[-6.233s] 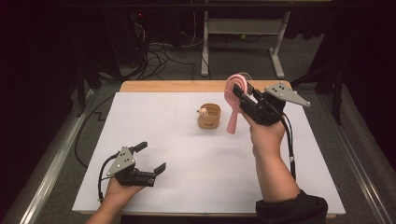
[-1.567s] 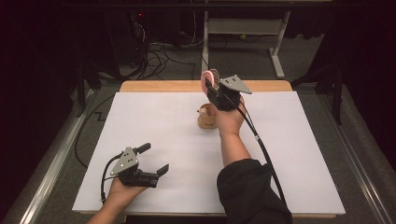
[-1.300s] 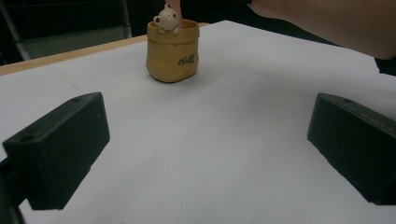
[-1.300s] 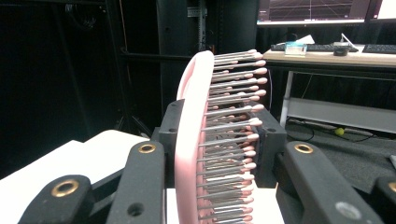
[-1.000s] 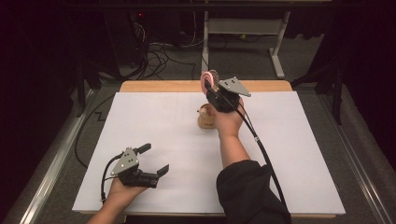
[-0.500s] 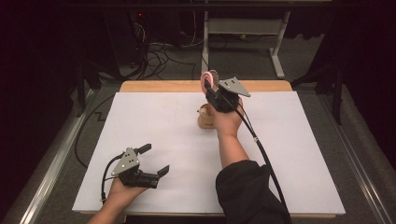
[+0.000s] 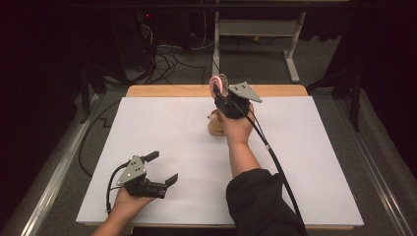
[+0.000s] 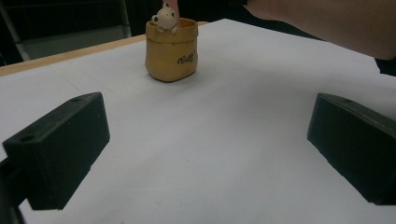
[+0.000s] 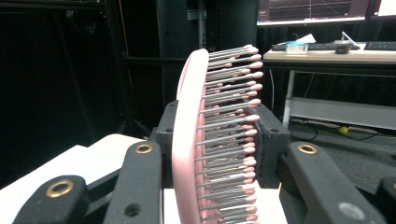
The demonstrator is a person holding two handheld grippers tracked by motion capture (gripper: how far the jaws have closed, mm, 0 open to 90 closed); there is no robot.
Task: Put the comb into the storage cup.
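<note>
High view: right gripper (image 7: 220, 92) raised over the far middle of the white-covered table (image 7: 147, 128), its jaws pinching a pink plastic hairbrush (image 7: 217, 82) head-up directly above a small tan bear-faced holder pot (image 7: 215, 123), probably lining the handle up to stand in it.

Left gripper view: left gripper (image 8: 201, 154) spread wide, nothing between its jaws, resting near the front edge; pot (image 8: 171, 49) upright, well apart.

Right gripper view: brush (image 9: 219, 135) clamped across the head, bristles facing right.

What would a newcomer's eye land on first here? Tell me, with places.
First the pink hairbrush, clamped upright in the right claw and held above the far middle of the white table, bristles out to one side. Next the small yellow pot with a little bear figure at its rim, standing just below that claw. Last, the left claw rests open and empty at the near left.
</note>
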